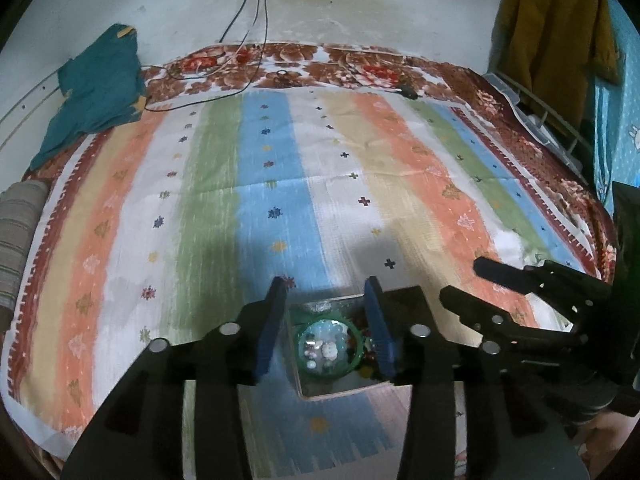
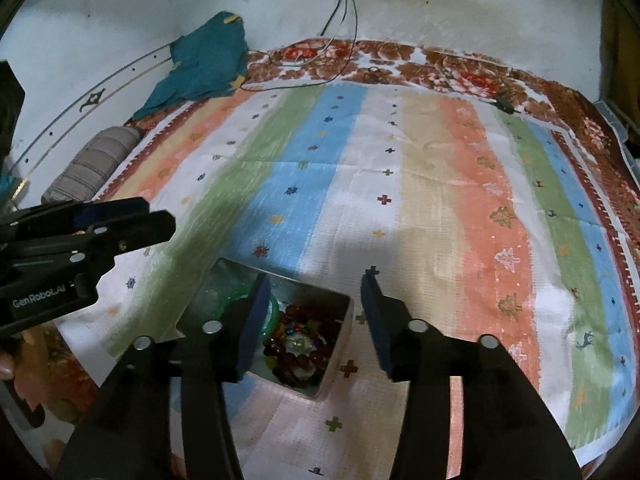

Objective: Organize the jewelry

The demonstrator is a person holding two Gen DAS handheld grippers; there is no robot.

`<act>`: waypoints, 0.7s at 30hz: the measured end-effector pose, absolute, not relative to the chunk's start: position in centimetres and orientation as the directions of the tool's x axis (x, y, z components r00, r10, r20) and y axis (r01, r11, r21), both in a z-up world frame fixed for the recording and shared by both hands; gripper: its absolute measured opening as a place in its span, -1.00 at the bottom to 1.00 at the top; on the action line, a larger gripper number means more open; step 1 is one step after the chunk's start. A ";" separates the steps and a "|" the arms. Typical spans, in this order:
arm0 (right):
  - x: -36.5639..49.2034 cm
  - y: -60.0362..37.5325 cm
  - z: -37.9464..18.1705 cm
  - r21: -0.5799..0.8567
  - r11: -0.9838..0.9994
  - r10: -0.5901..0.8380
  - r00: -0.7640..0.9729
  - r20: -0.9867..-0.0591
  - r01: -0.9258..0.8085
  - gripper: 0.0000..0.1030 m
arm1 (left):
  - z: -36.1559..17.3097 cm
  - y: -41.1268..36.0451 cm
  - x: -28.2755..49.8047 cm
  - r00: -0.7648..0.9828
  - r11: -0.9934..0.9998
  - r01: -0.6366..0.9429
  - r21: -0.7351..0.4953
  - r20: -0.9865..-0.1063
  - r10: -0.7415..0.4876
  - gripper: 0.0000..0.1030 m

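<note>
A small open metal box (image 1: 336, 394) sits on the striped bedcover (image 1: 248, 184). In it lie a green bangle (image 1: 358, 354) around a clear round piece (image 1: 326, 346), and beside them dark red beads (image 2: 298, 364). My left gripper (image 1: 326, 286) hangs over the box, open, its blue pads (image 1: 268, 332) either side of the bangle without touching it. My right gripper (image 2: 315, 278) is open too, straddling the right end of the box (image 2: 340, 344), with nothing held. Each gripper shows in the other's view: the right gripper (image 1: 464, 280) at right, the left gripper (image 2: 160, 214) at left.
A teal cloth (image 1: 100, 88) lies at the bed's far left corner, with black cables (image 1: 240, 64) trailing from the wall onto the floral blanket (image 1: 360, 64). A striped bolster (image 2: 92, 168) lies at the left edge. A mustard garment (image 1: 556, 32) hangs at right.
</note>
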State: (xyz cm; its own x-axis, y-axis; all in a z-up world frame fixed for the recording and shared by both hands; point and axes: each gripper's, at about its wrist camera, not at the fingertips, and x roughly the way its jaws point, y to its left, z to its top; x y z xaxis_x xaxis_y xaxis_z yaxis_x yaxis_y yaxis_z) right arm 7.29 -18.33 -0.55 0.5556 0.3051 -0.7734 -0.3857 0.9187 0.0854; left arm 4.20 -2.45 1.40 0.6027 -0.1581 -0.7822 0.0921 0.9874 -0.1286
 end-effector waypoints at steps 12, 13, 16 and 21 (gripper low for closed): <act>4.5 -20.4 0.6 0.062 0.925 0.295 0.606 -0.739 -0.375 0.61 | 1.7 -2.3 0.7 0.623 0.990 0.108 -0.088 -0.770 -0.136 0.58; 4.3 -20.5 0.6 0.059 0.923 0.297 0.608 -0.736 -0.380 0.68 | 1.7 -2.3 0.5 0.624 0.990 0.110 -0.091 -0.769 -0.140 0.69; 3.8 -20.5 0.5 0.043 0.921 0.292 0.612 -0.735 -0.388 0.80 | 1.7 -2.3 0.0 0.629 0.990 0.114 -0.085 -0.765 -0.139 0.89; 3.0 -20.9 0.6 0.050 0.917 0.304 0.613 -0.729 -0.395 0.85 | 1.5 -2.2 -0.9 0.627 0.991 0.117 -0.067 -0.769 -0.126 0.89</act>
State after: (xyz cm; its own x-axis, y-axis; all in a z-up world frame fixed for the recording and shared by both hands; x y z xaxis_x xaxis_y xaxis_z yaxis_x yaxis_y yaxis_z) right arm 3.05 -20.95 0.58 0.6128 0.3040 -0.7294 -0.3950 0.9173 0.0505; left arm -0.93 -2.20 1.45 0.6266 -0.1258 -0.7691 0.1167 0.9909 -0.0670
